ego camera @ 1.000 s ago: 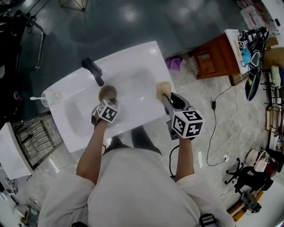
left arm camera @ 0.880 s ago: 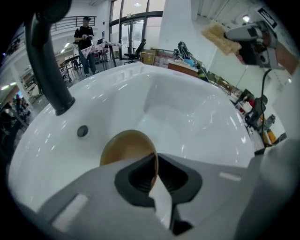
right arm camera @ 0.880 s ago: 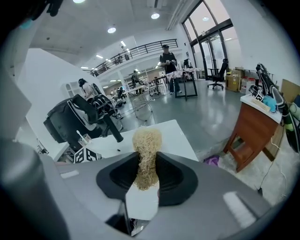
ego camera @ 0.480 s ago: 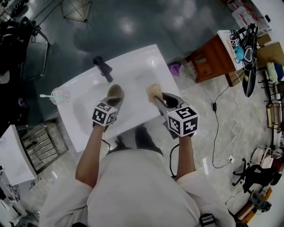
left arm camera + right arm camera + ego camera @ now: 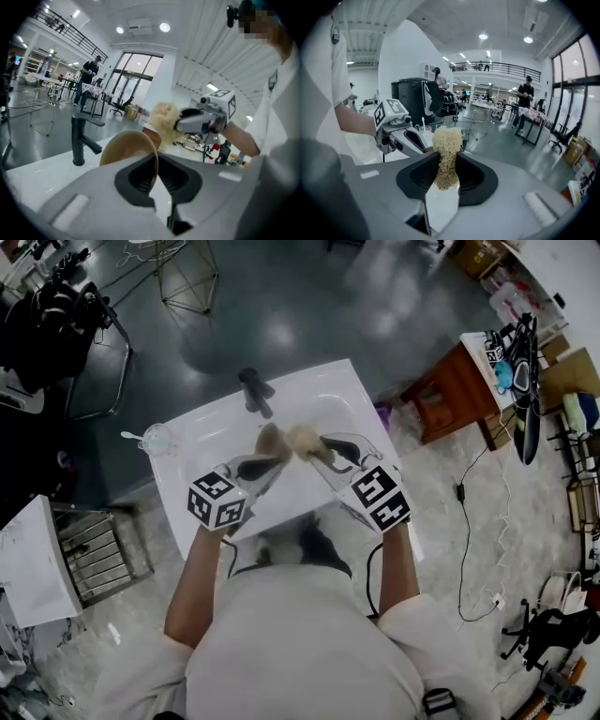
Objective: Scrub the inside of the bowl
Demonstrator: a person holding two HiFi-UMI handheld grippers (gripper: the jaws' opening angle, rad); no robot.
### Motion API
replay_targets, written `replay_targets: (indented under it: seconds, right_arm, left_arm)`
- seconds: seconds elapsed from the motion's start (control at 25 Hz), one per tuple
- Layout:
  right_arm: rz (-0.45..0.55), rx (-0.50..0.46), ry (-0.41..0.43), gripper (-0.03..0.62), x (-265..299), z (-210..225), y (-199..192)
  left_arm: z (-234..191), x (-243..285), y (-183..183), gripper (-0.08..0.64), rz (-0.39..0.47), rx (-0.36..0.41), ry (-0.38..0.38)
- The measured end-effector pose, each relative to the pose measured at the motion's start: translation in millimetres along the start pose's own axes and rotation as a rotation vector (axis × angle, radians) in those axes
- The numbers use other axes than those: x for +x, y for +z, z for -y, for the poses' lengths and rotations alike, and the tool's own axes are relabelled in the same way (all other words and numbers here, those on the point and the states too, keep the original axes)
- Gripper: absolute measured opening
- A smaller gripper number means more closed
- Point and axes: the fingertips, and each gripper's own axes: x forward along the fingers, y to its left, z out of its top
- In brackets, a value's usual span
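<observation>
White sink counter [image 5: 202,442] lies under both hands, with the black faucet [image 5: 255,390] at 12 o'clock and a glass [image 5: 157,439] at 9 o'clock.

Left claw [image 5: 157,180]: jaws nearly shut, pinching the tan bowl [image 5: 129,147] by its thin rim. The bowl is held above the basin, tilted on edge.

Right claw [image 5: 447,180]: jaws partly apart, clamped on a fibrous scrubber [image 5: 446,145] whose tuft stands beyond the pads. The scrubber sits at 3 o'clock of the bowl, near its rim.

Risks:
- The grip is on the rim only, so sideways scrubbing pressure may lever the bowl round or out, and it would drop into the basin.
- The soft tuft may fold rather than scrub.

Unclear:
- No view settles whether the scrubber touches the inner wall.
- The left claw hides the bowl's lower part.
</observation>
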Motion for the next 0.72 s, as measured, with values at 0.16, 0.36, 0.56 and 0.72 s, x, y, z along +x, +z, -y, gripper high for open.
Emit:
replay_targets:
  seconds: [0.16, 0.36, 0.56, 0.72]
  right_arm:
    - [0.020, -0.081, 0.019, 0.117, 1, -29, 18]
    - [0.019, -0.165, -0.013, 0.118, -4, -42, 40]
    - [0.038, -0.212, -0.041, 0.118, -8, -47, 65]
    - [0.054, -0.255, -0.036, 0.118, -5, -49, 70]
  left_arm:
    - [26, -37, 17, 0.014, 0.110, -0.004, -0.081]
    - [46, -68, 21, 0.014, 0.125, 0.075, -0.112]
    - [64, -95, 36, 0.014, 0.152, 0.129, -0.130]
    - [86, -112, 46, 0.014, 0.187, 0.169, -0.184]
